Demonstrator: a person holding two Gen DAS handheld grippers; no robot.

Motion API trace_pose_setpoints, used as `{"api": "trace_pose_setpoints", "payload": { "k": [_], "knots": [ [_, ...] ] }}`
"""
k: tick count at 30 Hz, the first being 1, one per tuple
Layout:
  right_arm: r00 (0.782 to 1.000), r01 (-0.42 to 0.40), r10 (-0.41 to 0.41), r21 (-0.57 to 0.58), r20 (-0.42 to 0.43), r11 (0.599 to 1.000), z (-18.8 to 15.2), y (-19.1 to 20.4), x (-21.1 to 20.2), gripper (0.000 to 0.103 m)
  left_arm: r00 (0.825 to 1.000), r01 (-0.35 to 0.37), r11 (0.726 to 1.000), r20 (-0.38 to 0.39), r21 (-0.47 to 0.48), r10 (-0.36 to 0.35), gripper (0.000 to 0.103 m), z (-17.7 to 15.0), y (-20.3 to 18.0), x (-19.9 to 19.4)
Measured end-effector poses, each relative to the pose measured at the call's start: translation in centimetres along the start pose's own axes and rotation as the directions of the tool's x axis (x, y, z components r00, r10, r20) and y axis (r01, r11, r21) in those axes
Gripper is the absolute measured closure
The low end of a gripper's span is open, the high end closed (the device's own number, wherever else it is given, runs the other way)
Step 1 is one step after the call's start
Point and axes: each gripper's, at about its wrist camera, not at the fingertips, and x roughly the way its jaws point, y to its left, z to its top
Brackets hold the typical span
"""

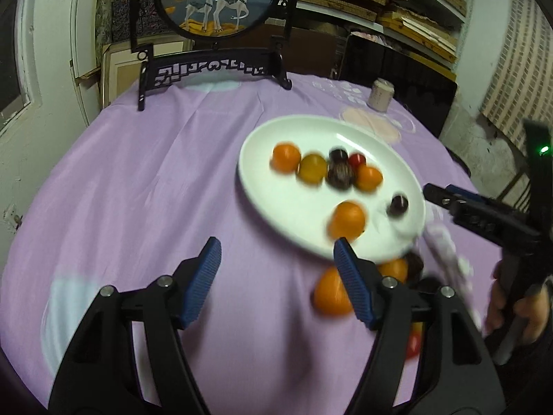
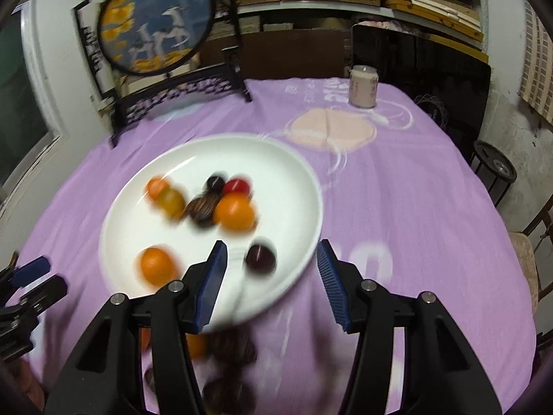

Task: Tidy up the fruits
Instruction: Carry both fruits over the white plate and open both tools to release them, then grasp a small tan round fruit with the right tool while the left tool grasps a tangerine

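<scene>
Left black gripper with blue ribbed pads [image 1: 276, 252] gapes wide and empty above the lilac tablecloth [image 1: 138, 190]. Right matching gripper [image 2: 271, 256] is spread too, holding nothing, at the white oval ceramic plate [image 2: 283, 173]. Small round orange, dark and red fruits [image 2: 235, 212] sit on it; more lie beside the near rim.

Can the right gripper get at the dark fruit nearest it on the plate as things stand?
Probably yes: the right gripper is open, the dark fruit lies just ahead between its fingers near the plate rim, nothing between.
</scene>
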Motion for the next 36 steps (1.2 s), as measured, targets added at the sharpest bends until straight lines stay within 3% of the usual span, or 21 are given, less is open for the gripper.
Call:
{"api": "trace_pose_setpoints", "payload": {
  "k": [8,14,26,29,30,36],
  "knots": [
    [1.0,-0.012,0.012,-0.094,0.003,0.995,-7.4,1.8,-6.8,0.048,0.999,0.038,0.999,-0.038,0.031,-0.036,0.034,-4.3,0.3,-2.3],
    [0.997,-0.045,0.037,-0.112,-0.071,0.993,-10.3,2.7,-7.1,0.048,0.996,0.058,0.997,-0.065,0.057,-0.054,0.033,-5.4,-0.7,-2.3],
    [0.99,-0.069,0.053,-0.115,-0.134,0.991,-11.5,3.0,-5.0,0.048,0.995,0.053,0.996,-0.087,0.07,-0.046,0.033,-5.9,-0.9,-2.0],
    [0.984,-0.103,0.085,-0.114,-0.158,0.988,-11.7,3.1,-3.7,0.065,0.994,0.053,0.995,-0.102,0.087,-0.045,0.032,-5.8,-1.3,-1.5],
    [0.978,-0.115,0.095,-0.101,-0.184,0.988,-11.8,3.0,-2.7,0.077,0.993,0.055,0.994,-0.109,0.094,-0.045,0.032,-5.8,-1.4,-1.2],
    [0.988,-0.084,0.07,-0.104,-0.138,0.991,-11.6,2.5,-4.0,0.079,0.988,0.027,0.991,-0.156,0.13,-0.006,0.032,-5.3,-2.7,1.6]
  ]
}}
